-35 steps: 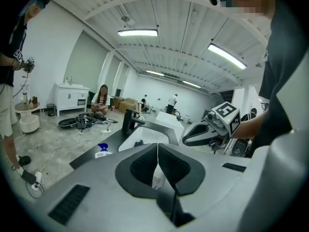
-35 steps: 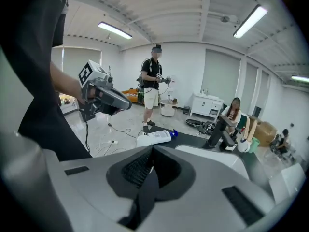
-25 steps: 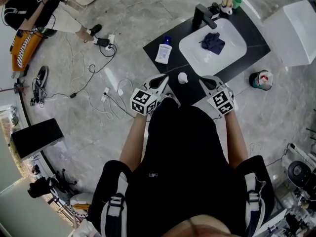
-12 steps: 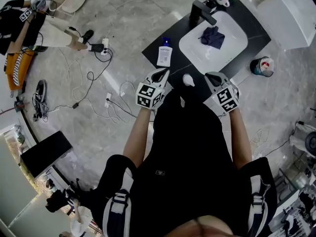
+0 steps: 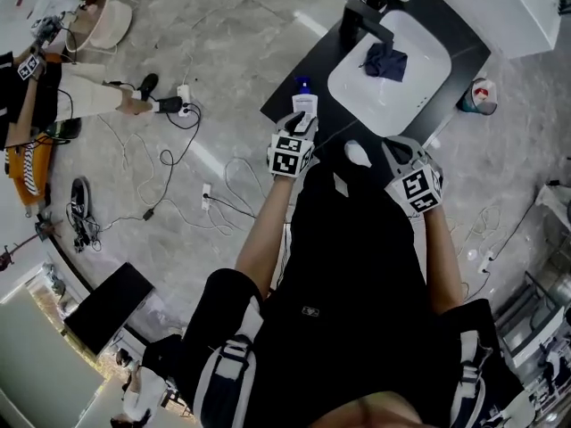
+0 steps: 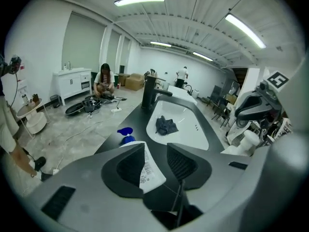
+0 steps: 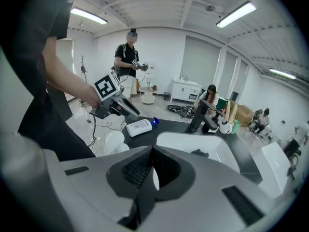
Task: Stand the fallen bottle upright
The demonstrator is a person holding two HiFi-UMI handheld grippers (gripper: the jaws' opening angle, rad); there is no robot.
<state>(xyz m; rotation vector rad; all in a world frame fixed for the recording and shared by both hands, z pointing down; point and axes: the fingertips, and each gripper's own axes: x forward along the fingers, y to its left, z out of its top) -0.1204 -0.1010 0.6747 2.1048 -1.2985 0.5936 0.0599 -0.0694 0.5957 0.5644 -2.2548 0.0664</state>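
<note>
A white bottle [image 5: 304, 105] with a blue cap lies on its side at the near left corner of the black counter [image 5: 285, 105]. My left gripper [image 5: 306, 127] hovers right over its near end. In the left gripper view its jaws are opening: the bottle's barcoded label [image 6: 150, 170] shows through the gap of the left gripper [image 6: 155, 149], the blue cap [image 6: 126, 131] beyond, and the pads do not press on it. The right gripper view shows the bottle [image 7: 139, 127] below the left gripper [image 7: 135, 113]. My right gripper [image 5: 393, 146] [image 7: 153, 150] stays shut and empty near the counter's front edge.
A white sink [image 5: 424, 74] with a dark cloth [image 5: 385, 61] and a black faucet [image 5: 366, 21] fills the counter. A white rounded object [image 5: 357, 154] stands between my grippers. Cables [image 5: 178, 163] lie on the floor to the left, and a small bin [image 5: 478, 94] stands at the right.
My left gripper has gone forward and down to the lying bottle, and its jaws have parted. The right gripper has stayed about where it was, still shut.
</note>
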